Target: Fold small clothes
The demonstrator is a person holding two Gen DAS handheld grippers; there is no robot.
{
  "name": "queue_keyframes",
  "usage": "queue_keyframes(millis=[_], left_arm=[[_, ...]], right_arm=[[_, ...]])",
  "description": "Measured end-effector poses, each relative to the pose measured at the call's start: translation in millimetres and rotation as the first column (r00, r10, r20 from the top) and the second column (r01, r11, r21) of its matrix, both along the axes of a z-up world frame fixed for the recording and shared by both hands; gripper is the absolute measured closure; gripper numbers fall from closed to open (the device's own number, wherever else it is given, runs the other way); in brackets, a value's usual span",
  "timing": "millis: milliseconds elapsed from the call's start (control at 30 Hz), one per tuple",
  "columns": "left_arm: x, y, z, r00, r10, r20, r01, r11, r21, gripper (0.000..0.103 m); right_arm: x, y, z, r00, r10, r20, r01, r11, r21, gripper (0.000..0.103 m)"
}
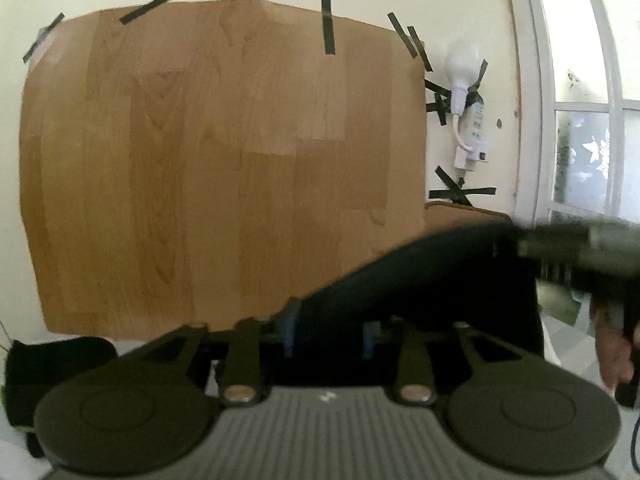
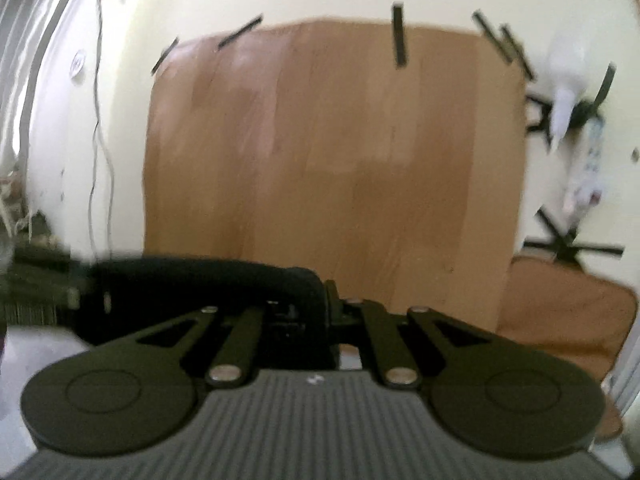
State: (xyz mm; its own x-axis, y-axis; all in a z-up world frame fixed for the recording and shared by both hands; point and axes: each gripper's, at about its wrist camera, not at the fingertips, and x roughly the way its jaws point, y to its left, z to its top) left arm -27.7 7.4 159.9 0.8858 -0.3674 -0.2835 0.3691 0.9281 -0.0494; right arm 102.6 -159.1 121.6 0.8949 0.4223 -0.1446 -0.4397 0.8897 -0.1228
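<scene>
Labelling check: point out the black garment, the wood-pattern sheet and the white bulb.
black garment (image 1: 420,276), left wrist view, middle of the stretched cloth.
wood-pattern sheet (image 1: 208,152), left wrist view, bare centre.
white bulb (image 1: 464,58), left wrist view, rounded top.

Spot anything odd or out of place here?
Yes: the wood-grain sheet is stuck to the wall with crooked strips of black tape, and a white bulb is taped up beside it.
</scene>
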Motion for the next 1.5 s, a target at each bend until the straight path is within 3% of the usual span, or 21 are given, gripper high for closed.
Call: queue_keyframes(millis=[200, 367, 467, 500, 567, 600, 667, 767, 833, 967, 1100, 1233, 1267, 1367, 1500], left_arm=[[-39.3, -25.9, -22.5, 0.995, -0.055, 0.080, 0.051, 0.998, 0.048, 0.025], [-56.2, -54.4, -59.8, 0.993, -0.102, 0.058, 0.090, 0.979, 0.185, 0.021], [-40.3, -62.3, -76.1, 0.998, -0.058, -0.024, 0.062, 0.979, 0.192, 0.021], [-34.0, -63.4, -80.5, 0.997, -0.052, -0.052, 0.060, 0.982, 0.181, 0.023], [-23.3, -69.7, -90.5, 0.993, -0.059, -0.101, 0.076, 0.982, 0.175, 0.056], [-18.4, -72.3, -94.6, 0.989, -0.074, -0.132, 0.097, 0.979, 0.181, 0.095], [-8.3, -61.0, -92.3, 0.982, -0.061, -0.178, 0.083, 0.990, 0.118, 0.097], [-8.8, -9.7, -62.4, 0.990, 0.006, -0.139, -0.012, 0.999, -0.040, 0.097], [-15.6, 36.5, -31.8, 0.994, 0.055, -0.098, -0.069, 0.986, -0.151, 0.097], [-41.4, 100.8, 26.6, 0.986, 0.167, 0.027, -0.156, 0.959, -0.236, 0.097], [-64.1, 126.7, 90.6, 0.958, 0.254, 0.135, -0.218, 0.946, -0.239, 0.097], [-74.6, 130.3, 150.1, 0.889, 0.369, 0.270, -0.326, 0.926, -0.192, 0.097], [-70.6, 126.4, 161.9, 0.883, 0.374, 0.283, -0.332, 0.925, -0.185, 0.097], [-46.7, 97.8, 191.0, 0.890, 0.343, 0.300, -0.314, 0.939, -0.142, 0.097], [2.3, 26.2, 192.6, 0.928, 0.240, 0.285, -0.234, 0.971, -0.055, 0.097]], right_arm=[[-5.9, -11.6, 25.6, 0.996, -0.031, 0.086, 0.033, 0.999, -0.027, 0.093], [-11.9, -30.3, 51.7, 0.991, -0.044, 0.123, 0.044, 0.999, 0.005, 0.093], [-18.1, -37.5, 66.6, 0.989, -0.047, 0.139, 0.044, 0.999, 0.025, 0.093], [-18.9, -39.6, 71.6, 0.988, -0.046, 0.144, 0.042, 0.999, 0.029, 0.093], [-24.0, -42.4, 79.9, 0.985, -0.047, 0.165, 0.044, 0.999, 0.025, 0.093], [-27.4, -43.6, 83.5, 0.983, -0.052, 0.178, 0.049, 0.999, 0.022, 0.093], [-35.4, -49.2, 89.5, 0.977, -0.071, 0.202, 0.067, 0.997, 0.025, 0.093], [-38.1, -63.6, 93.0, 0.972, -0.108, 0.211, 0.101, 0.994, 0.042, 0.093], [-30.7, -79.1, 93.7, 0.977, -0.120, 0.175, 0.108, 0.991, 0.076, 0.093], [-19.9, -101.3, 91.0, 0.996, -0.055, 0.066, 0.043, 0.985, 0.170, 0.093], [-25.9, -100.0, 96.2, 0.995, 0.098, 0.017, -0.099, 0.962, 0.255, 0.093], [-39.7, -95.7, 101.7, 0.983, 0.182, 0.019, -0.179, 0.932, 0.316, 0.093], [-41.5, -97.7, 100.8, 0.982, 0.187, 0.018, -0.183, 0.927, 0.327, 0.093], [-44.2, -114.0, 88.2, 0.985, 0.171, -0.015, -0.153, 0.915, 0.372, 0.093], [-50.8, -149.2, 36.8, 0.989, 0.084, -0.121, -0.032, 0.924, 0.381, 0.093]])
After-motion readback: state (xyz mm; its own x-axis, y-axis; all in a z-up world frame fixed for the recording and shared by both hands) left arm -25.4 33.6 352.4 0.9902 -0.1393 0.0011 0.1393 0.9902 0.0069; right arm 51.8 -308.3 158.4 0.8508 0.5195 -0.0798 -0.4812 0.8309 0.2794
